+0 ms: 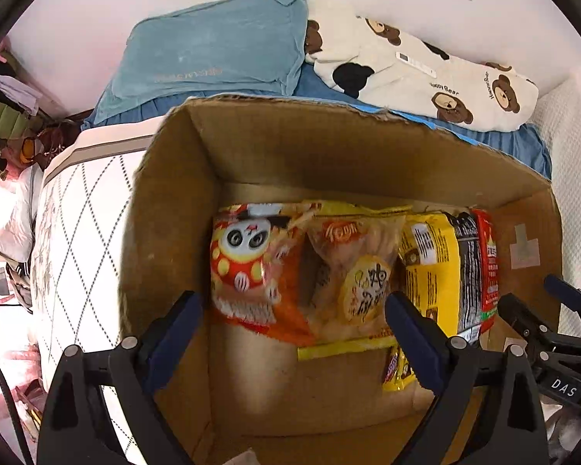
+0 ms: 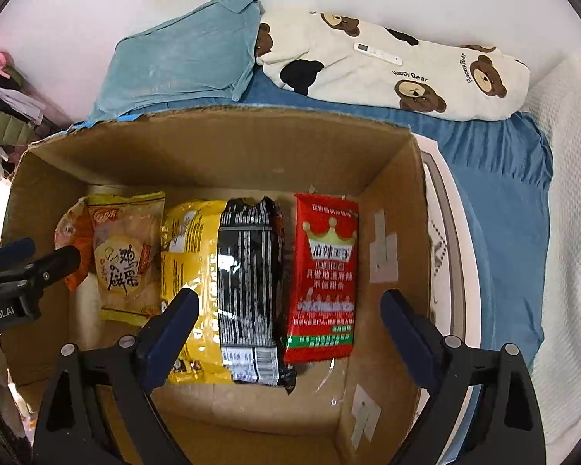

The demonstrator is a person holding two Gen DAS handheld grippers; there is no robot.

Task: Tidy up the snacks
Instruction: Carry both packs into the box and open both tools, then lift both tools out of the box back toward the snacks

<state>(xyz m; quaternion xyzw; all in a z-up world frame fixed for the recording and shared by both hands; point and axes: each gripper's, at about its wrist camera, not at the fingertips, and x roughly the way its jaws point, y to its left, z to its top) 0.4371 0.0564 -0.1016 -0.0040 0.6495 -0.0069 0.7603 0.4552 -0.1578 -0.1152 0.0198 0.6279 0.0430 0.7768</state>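
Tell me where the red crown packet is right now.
In the right wrist view the red crown packet lies flat in the cardboard box, rightmost in the row, beside the black packet.

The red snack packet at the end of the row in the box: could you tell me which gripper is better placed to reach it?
Right. The open right gripper hangs directly above the red packet, while the left gripper hovers over the orange panda bag.

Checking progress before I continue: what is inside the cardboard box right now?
Inside the cardboard box: a row of an orange bag, pale yellow bag, yellow bag, black packet and red packet. Anything beneath them is covered.
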